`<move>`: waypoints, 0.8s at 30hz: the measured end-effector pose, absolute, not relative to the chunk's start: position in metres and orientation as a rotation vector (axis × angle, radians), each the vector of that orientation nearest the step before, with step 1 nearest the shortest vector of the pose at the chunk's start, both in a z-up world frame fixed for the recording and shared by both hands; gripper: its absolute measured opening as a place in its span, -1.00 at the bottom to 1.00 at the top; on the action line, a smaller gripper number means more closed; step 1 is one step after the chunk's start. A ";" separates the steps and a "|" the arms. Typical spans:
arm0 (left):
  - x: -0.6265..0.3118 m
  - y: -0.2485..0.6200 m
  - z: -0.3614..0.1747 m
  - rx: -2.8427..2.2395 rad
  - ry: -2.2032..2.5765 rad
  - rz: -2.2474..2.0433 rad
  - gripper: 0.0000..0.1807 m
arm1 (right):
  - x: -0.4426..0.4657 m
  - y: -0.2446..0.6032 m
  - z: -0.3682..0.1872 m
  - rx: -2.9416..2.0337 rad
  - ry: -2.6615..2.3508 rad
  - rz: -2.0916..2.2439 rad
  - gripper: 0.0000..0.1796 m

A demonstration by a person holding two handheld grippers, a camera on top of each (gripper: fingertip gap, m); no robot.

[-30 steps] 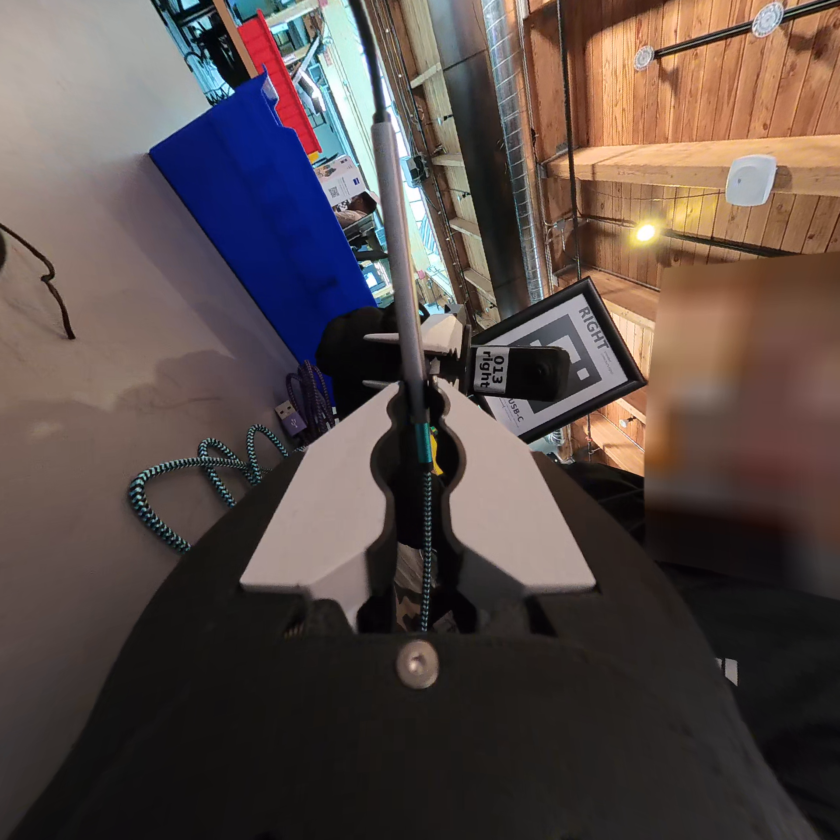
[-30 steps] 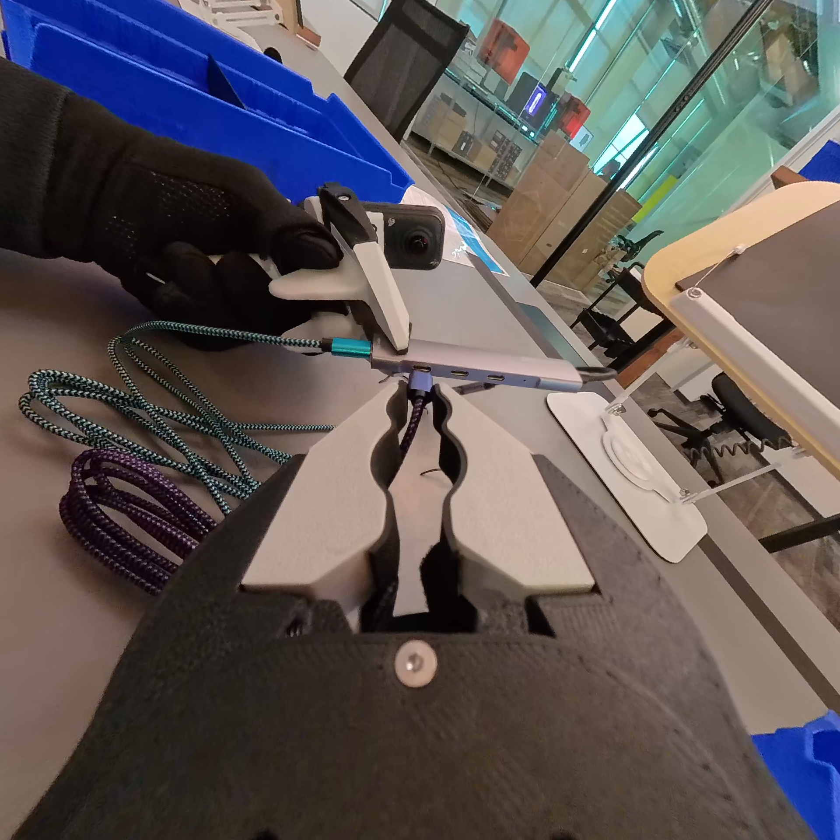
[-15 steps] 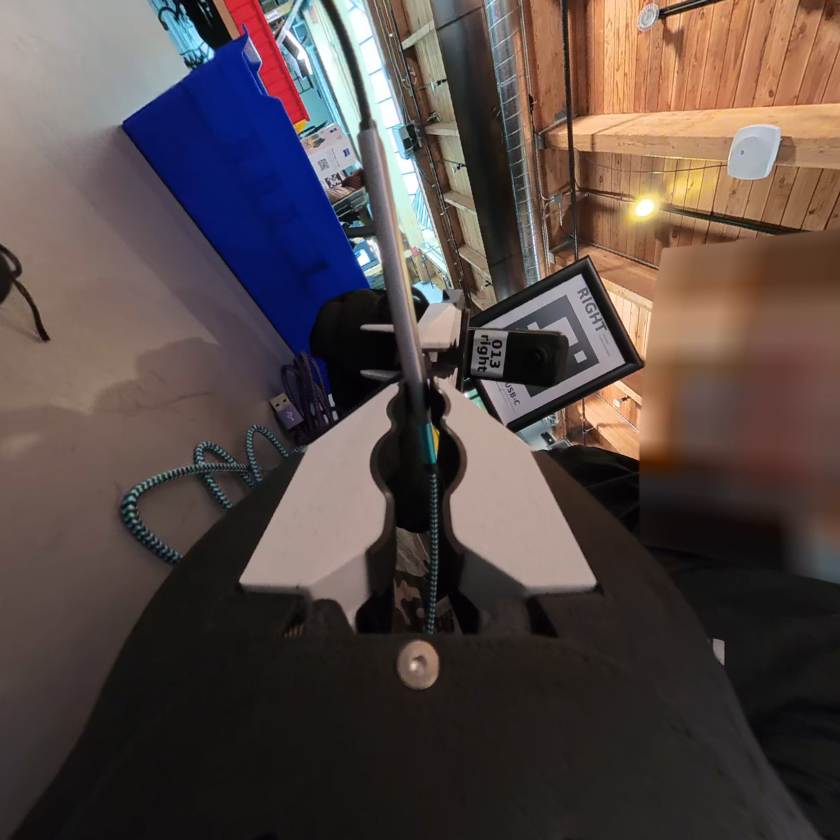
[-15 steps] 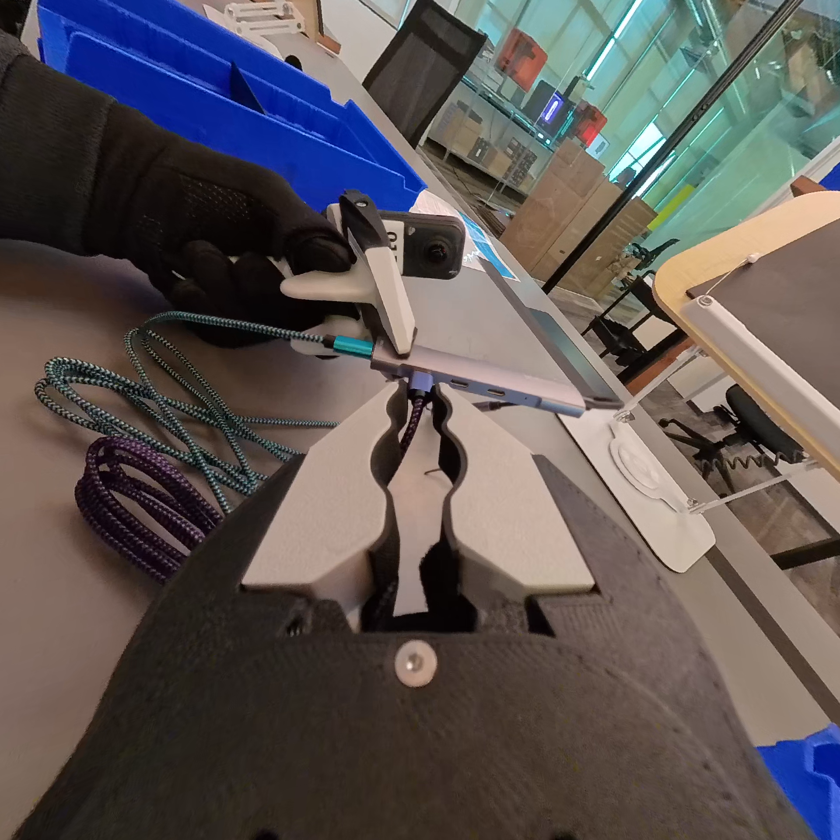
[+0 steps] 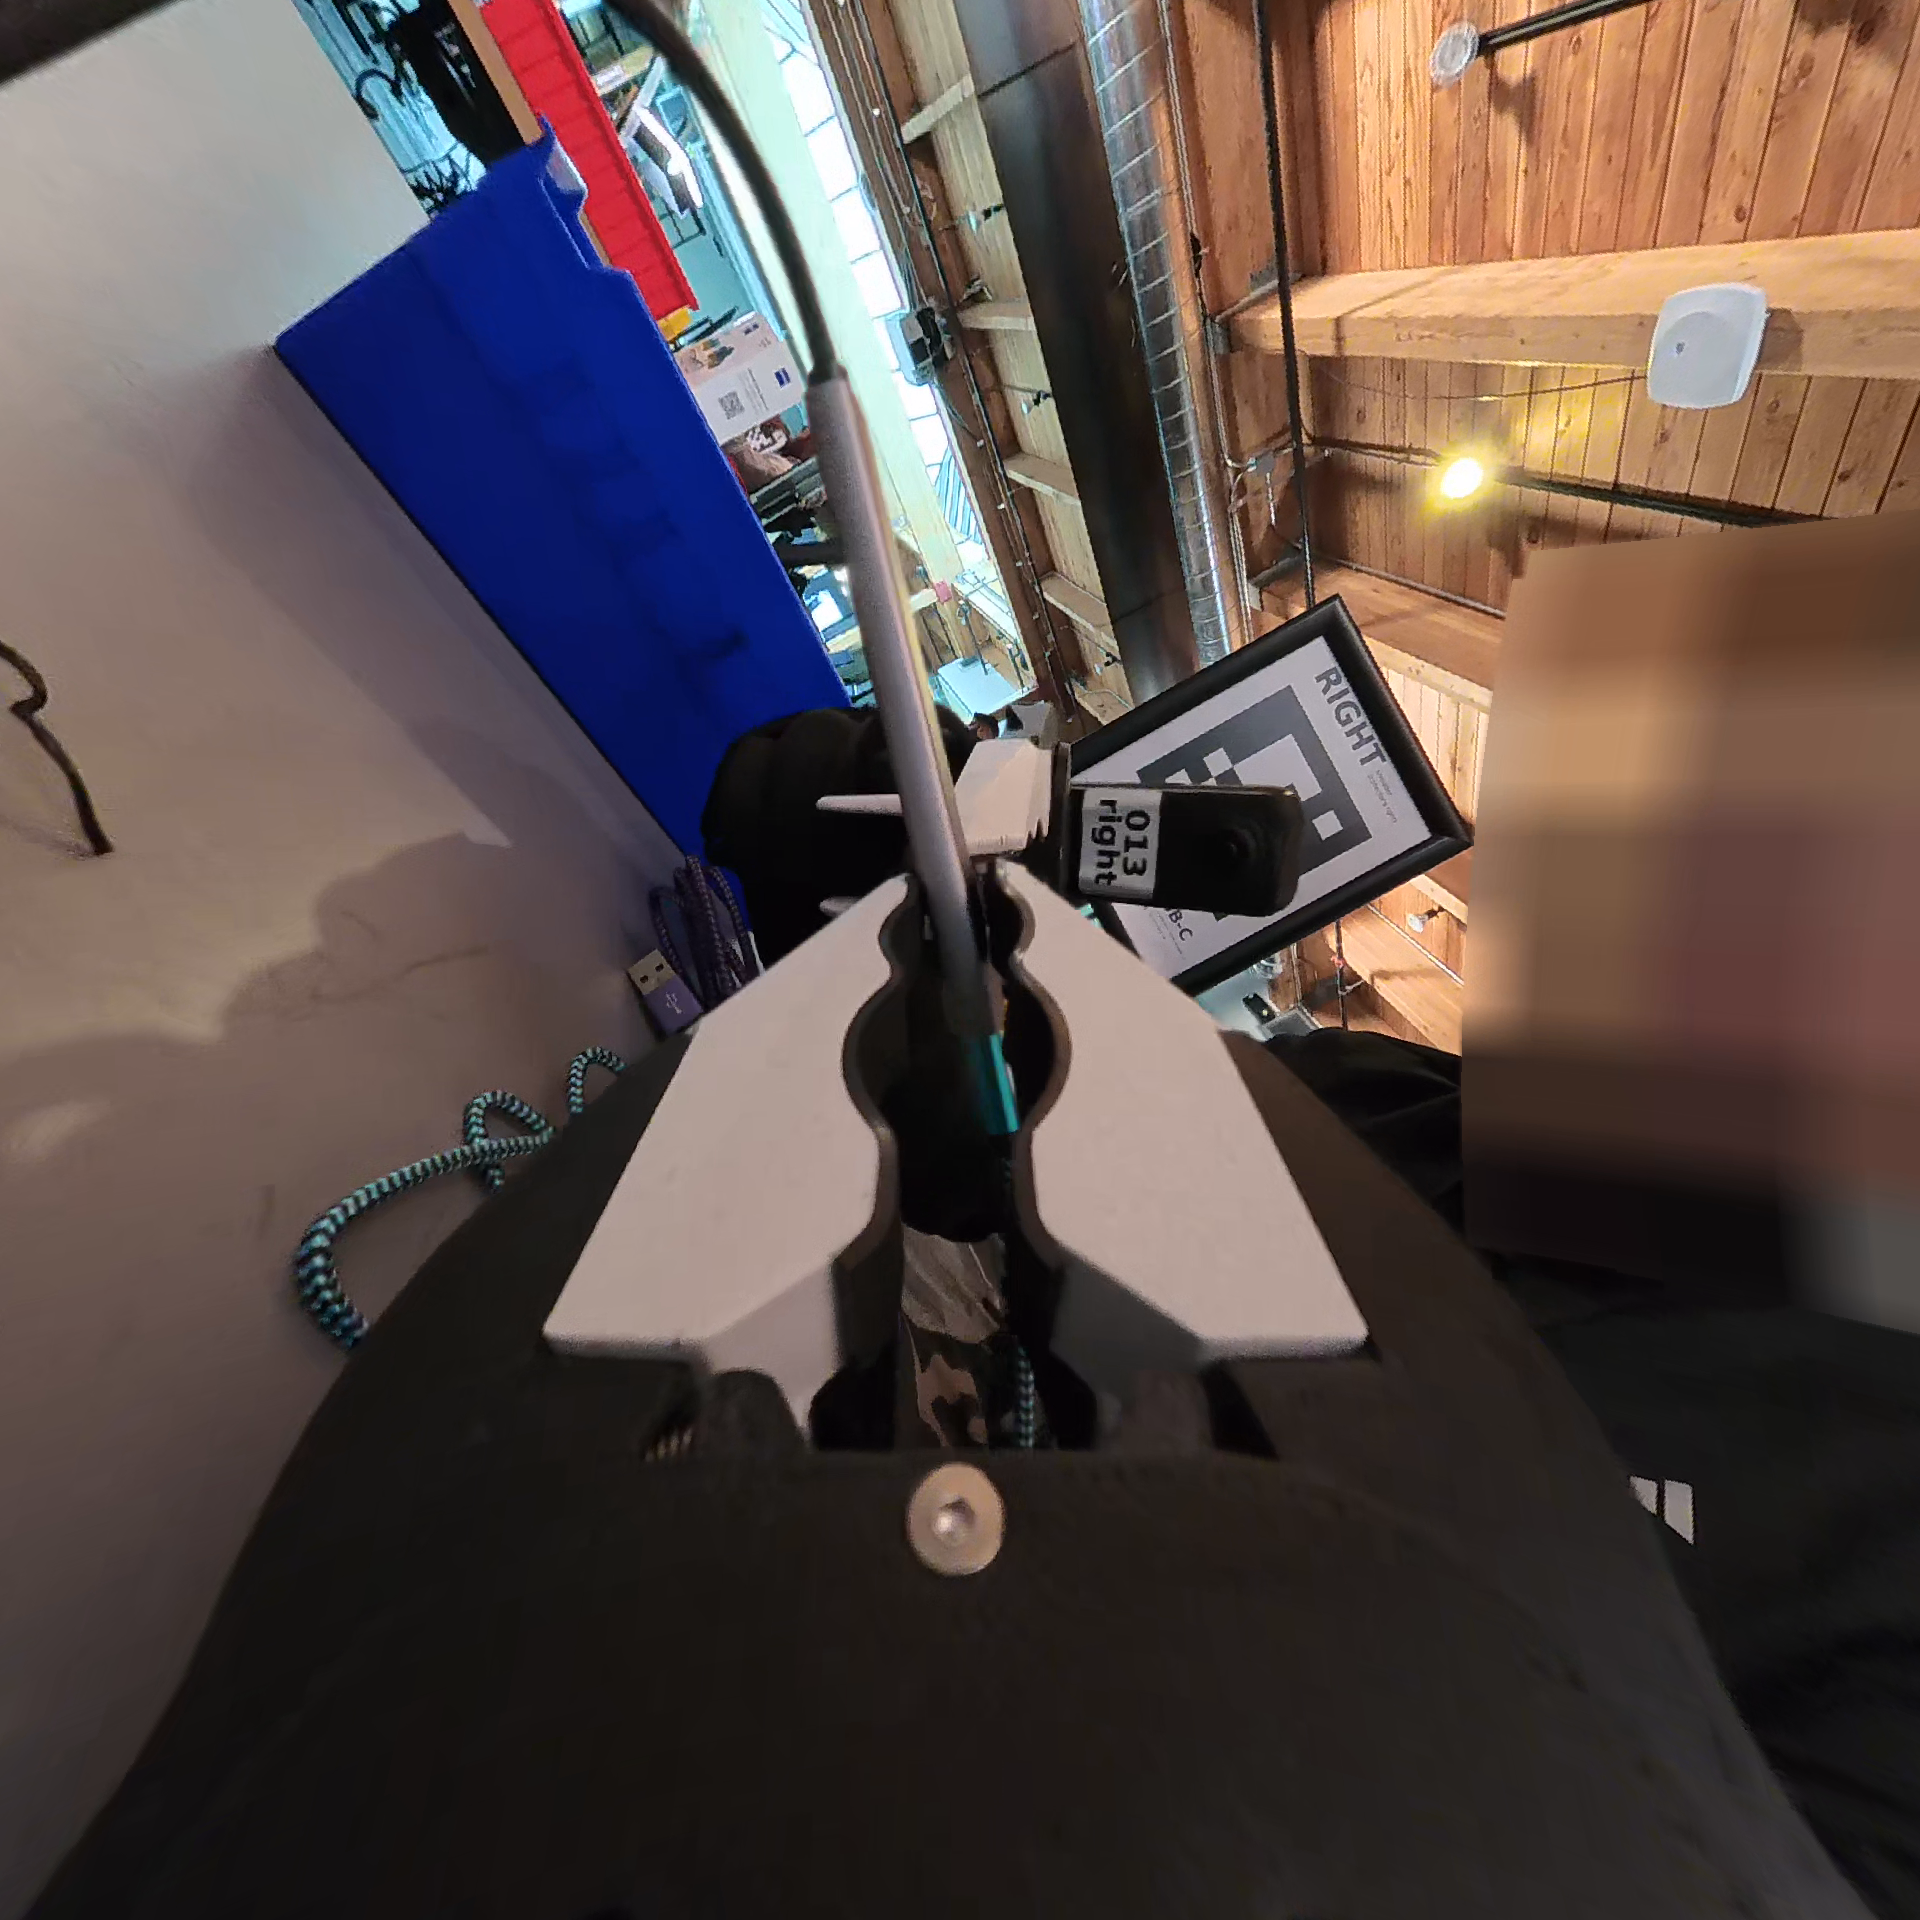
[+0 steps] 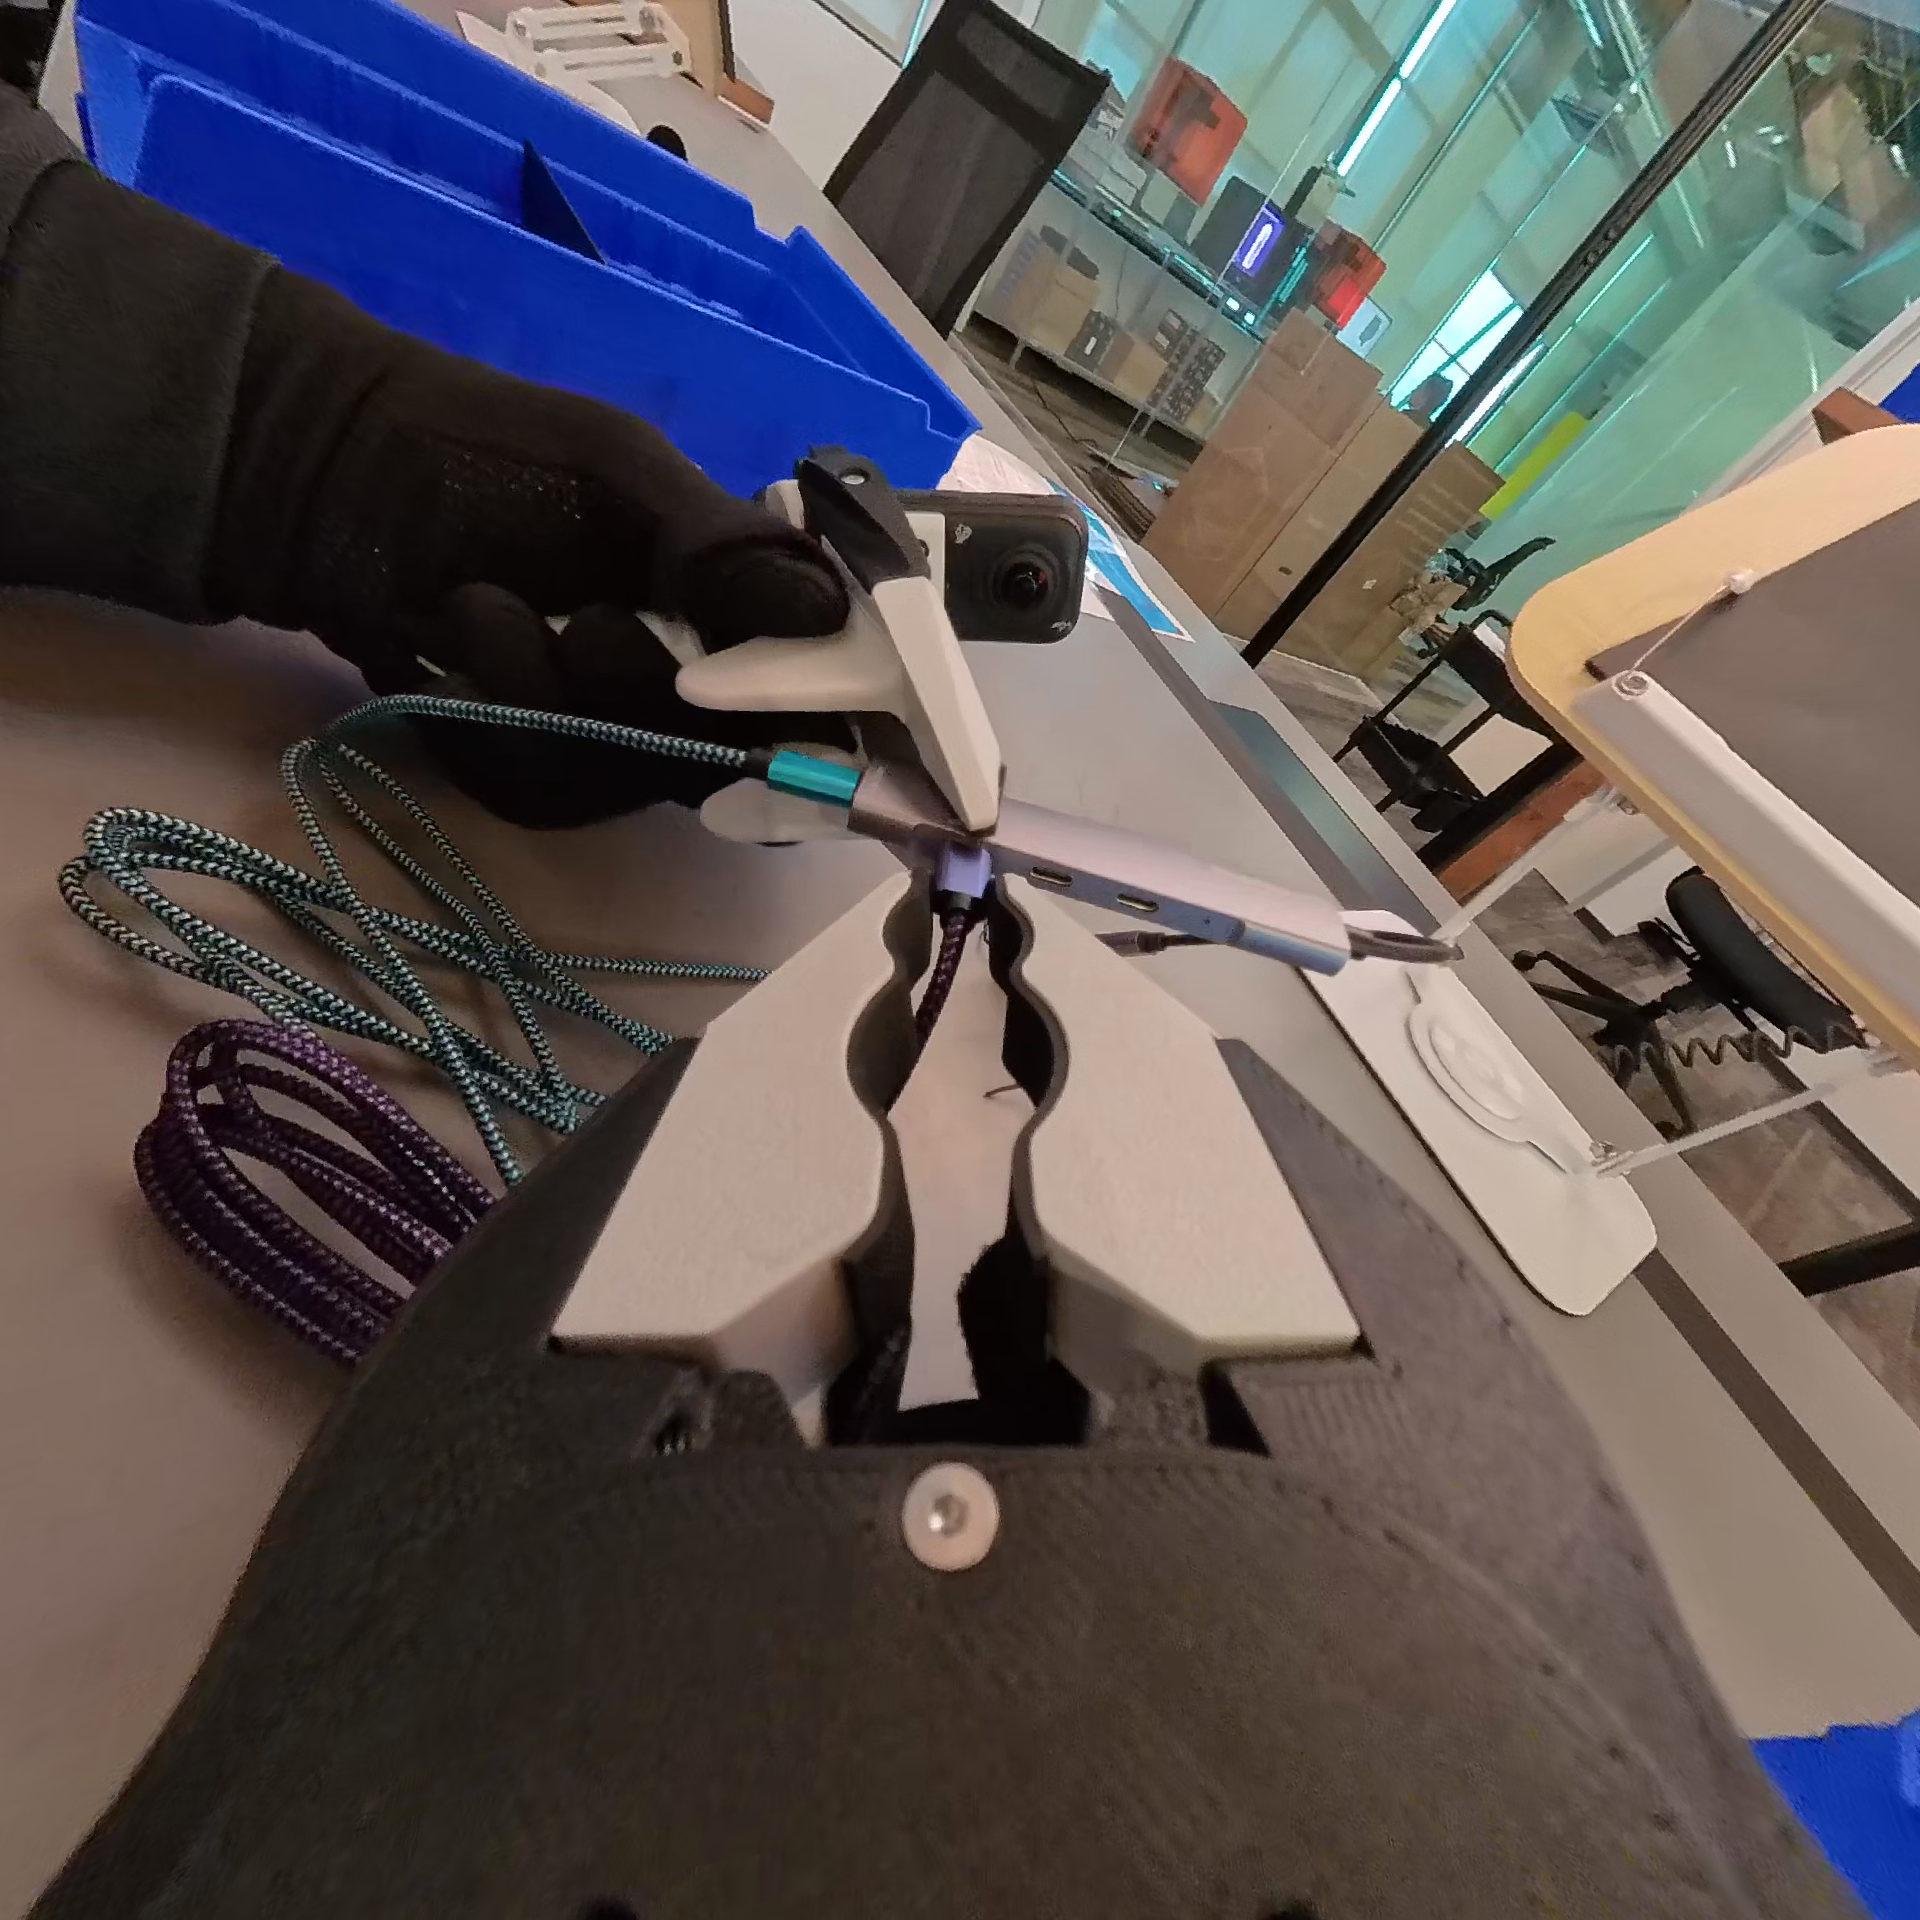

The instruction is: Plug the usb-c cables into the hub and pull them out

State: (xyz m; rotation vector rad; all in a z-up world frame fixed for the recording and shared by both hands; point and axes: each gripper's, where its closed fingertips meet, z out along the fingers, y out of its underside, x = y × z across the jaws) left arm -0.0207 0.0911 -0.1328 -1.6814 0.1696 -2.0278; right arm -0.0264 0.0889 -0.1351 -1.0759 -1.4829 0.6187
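With the hub [image 6: 1164,868] now lifted and tilted in my closed left gripper [image 6: 940,800], my right gripper [image 6: 961,914] pinches the purple plug [image 6: 958,871], seated, ready for pulling.

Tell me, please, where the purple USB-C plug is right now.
In the right wrist view, the purple USB-C plug sits at the hub, by the right gripper.

left wrist: we look along our fingers [image 5: 769,1132], rolled sideways, counter [image 5: 156,727] at left, ceiling at right, close on the hub [image 5: 883,644] | right wrist: we look low across the counter [image 6: 156,1403] toward glass walls, close | shared: hub [image 6: 1174,883], both cables, blue bin [image 5: 540,488] [image 6: 468,239]
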 end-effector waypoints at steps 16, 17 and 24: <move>-0.026 0.101 -0.134 -1.662 0.084 -2.001 -0.92 | -0.029 0.085 -0.138 -1.069 -1.501 0.593 -0.91; -0.025 0.100 -0.134 -1.658 0.087 -2.009 -0.92 | -0.029 0.084 -0.138 -1.069 -1.496 0.602 -0.91; -0.023 0.097 -0.131 -1.642 0.100 -2.055 -0.92 | -0.026 0.091 -0.134 -1.078 -1.457 0.592 -0.91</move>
